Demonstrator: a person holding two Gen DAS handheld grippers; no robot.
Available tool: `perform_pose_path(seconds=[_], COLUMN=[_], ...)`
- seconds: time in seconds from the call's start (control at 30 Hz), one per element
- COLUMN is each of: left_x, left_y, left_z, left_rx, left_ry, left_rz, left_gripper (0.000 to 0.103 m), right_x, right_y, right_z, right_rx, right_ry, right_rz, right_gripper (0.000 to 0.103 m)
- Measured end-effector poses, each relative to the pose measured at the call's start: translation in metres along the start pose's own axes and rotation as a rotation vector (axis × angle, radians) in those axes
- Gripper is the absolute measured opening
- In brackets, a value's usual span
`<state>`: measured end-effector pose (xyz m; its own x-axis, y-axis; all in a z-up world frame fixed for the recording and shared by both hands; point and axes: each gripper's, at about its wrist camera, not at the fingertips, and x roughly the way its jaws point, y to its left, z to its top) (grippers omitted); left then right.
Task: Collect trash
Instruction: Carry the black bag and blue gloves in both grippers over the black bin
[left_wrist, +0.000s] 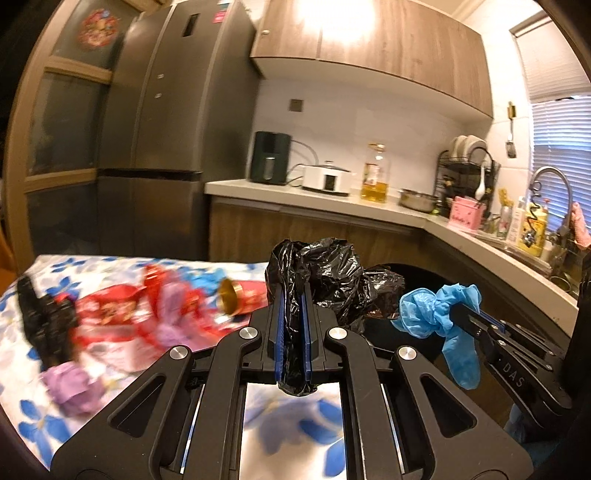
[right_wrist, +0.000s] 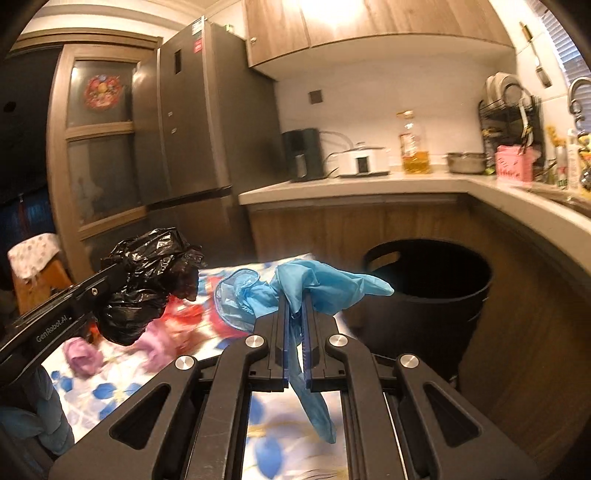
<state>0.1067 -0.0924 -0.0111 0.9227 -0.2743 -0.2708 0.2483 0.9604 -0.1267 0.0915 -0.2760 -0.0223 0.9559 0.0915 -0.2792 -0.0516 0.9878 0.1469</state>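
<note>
My left gripper (left_wrist: 293, 295) is shut on a crumpled black plastic bag (left_wrist: 325, 273), held above the flowered table; the same black bag (right_wrist: 147, 288) and left gripper (right_wrist: 110, 280) show at the left of the right wrist view. My right gripper (right_wrist: 295, 302) is shut on a blue disposable glove (right_wrist: 314, 284), whose fingers hang down between the pads; in the left wrist view that glove (left_wrist: 432, 310) hangs from the right gripper (left_wrist: 458, 310). A black round bin (right_wrist: 432, 288) stands on the floor just beyond the table's right end, and the bin (left_wrist: 413, 273) is mostly hidden behind the bag.
More litter lies on the flowered tablecloth (left_wrist: 122, 266): red wrappers (left_wrist: 110, 314), a red can (left_wrist: 240, 295), purple crumpled pieces (left_wrist: 74, 387) and a black item (left_wrist: 40, 317). A kitchen counter (right_wrist: 369, 184) with appliances wraps around behind and to the right. A grey fridge (left_wrist: 166, 129) stands at the back.
</note>
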Motion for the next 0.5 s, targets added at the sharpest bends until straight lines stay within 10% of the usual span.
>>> perform_pose_path(seconds=[0.5], left_x=[0.076], left_y=[-0.091], left_z=[0.023], left_rx=[0.060], left_ry=[-0.026], left_rz=[-0.118], left_gripper=[0.007], right_x=[0.010], right_y=[-0.078], right_z=[0.031], right_rx=[0.036], right_ry=[-0.092], right_rz=[-0.186], right_gripper=[0.006])
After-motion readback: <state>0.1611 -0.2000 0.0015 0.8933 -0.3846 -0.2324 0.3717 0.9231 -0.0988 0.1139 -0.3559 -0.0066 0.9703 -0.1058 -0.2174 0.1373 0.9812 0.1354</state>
